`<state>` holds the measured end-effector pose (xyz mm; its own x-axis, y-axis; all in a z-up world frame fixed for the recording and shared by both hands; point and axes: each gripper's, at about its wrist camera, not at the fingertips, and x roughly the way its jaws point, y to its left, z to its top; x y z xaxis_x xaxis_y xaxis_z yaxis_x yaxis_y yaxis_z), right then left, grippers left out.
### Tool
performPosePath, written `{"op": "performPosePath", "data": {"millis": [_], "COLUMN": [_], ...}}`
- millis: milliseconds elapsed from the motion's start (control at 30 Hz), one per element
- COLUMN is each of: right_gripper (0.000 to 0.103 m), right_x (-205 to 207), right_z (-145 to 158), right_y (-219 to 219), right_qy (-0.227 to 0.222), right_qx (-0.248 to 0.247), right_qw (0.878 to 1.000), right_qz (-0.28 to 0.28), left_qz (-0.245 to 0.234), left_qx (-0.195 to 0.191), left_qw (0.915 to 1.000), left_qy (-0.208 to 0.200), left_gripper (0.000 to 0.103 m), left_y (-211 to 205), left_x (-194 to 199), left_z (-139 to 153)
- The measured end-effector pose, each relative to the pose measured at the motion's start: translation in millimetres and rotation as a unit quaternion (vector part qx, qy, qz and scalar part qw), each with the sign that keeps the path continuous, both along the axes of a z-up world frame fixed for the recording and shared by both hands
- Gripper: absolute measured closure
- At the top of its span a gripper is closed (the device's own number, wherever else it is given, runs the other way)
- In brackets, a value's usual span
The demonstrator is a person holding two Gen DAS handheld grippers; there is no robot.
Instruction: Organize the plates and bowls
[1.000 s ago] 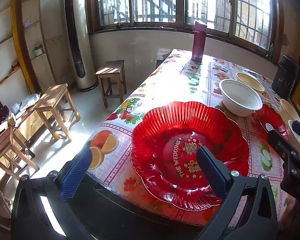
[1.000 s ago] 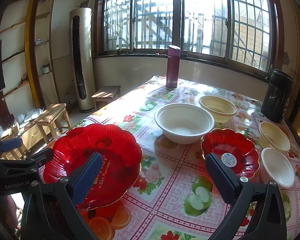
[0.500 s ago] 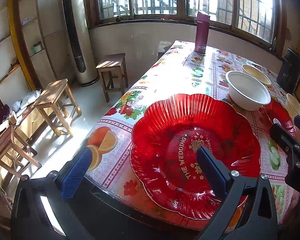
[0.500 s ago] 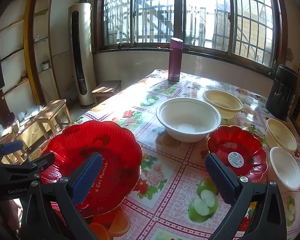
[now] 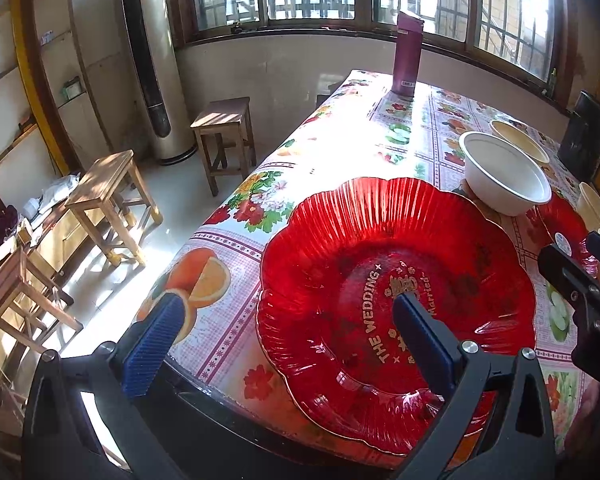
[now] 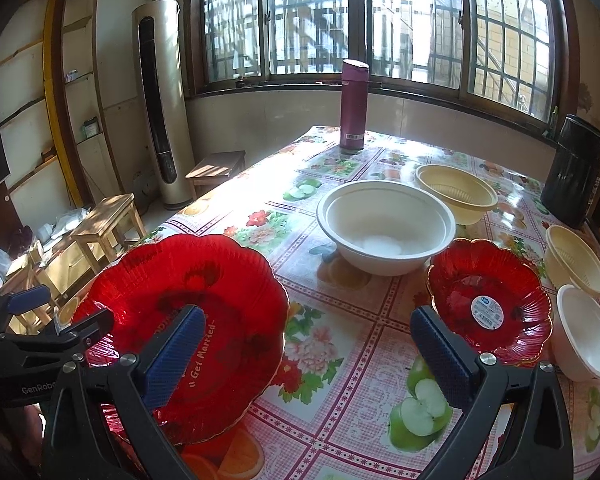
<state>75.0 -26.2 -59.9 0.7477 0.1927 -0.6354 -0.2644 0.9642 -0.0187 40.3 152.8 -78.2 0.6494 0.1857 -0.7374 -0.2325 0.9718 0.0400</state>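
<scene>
A large red scalloped plate (image 5: 380, 272) lies at the table's near left corner; it also shows in the right wrist view (image 6: 204, 312). My left gripper (image 5: 288, 344) is open, its jaws straddling the plate's near left rim. My right gripper (image 6: 308, 352) is open over the tablecloth between the large plate and a small red plate (image 6: 496, 292). A big white bowl (image 6: 384, 224), two cream bowls (image 6: 456, 192) (image 6: 576, 256) and a small white bowl (image 6: 588, 332) stand behind and to the right.
A maroon flask (image 6: 354, 104) stands at the table's far end and a black canister (image 6: 572, 172) at the far right. Wooden stools (image 5: 112, 196) (image 5: 226, 132) stand on the floor left of the table edge (image 5: 220, 216).
My left gripper has moved forward and lower, so the large red plate looms bigger between its jaws. My right gripper has risen and pulled back a little. Both stay open.
</scene>
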Motion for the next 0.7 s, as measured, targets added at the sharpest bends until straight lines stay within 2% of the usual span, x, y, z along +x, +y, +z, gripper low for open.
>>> {"op": "performPosePath", "data": {"millis": [500, 600, 667, 700], "right_gripper": [0.003, 0.012, 0.032, 0.038], "right_x": [17, 21, 24, 26], "right_z": [-24, -31, -37, -40], "right_y": [9, 12, 12, 13], "right_qy": [0.051, 0.068, 0.082, 0.092], "right_qx": [0.001, 0.002, 0.007, 0.011], "right_qw": [0.999, 0.998, 0.997, 0.996], "right_qz": [0.006, 0.01, 0.013, 0.015], "left_qz": [-0.007, -0.01, -0.016, -0.018], "left_qx": [-0.018, -0.015, -0.015, -0.015], "left_qw": [0.9986, 0.9982, 0.9983, 0.9982], "left_qy": [0.05, 0.056, 0.055, 0.056], "left_gripper": [0.0, 0.0, 0.004, 0.005], "left_y": [6, 5, 4, 4], "left_x": [10, 13, 13, 14], "left_z": [-23, -27, -27, -27]}}
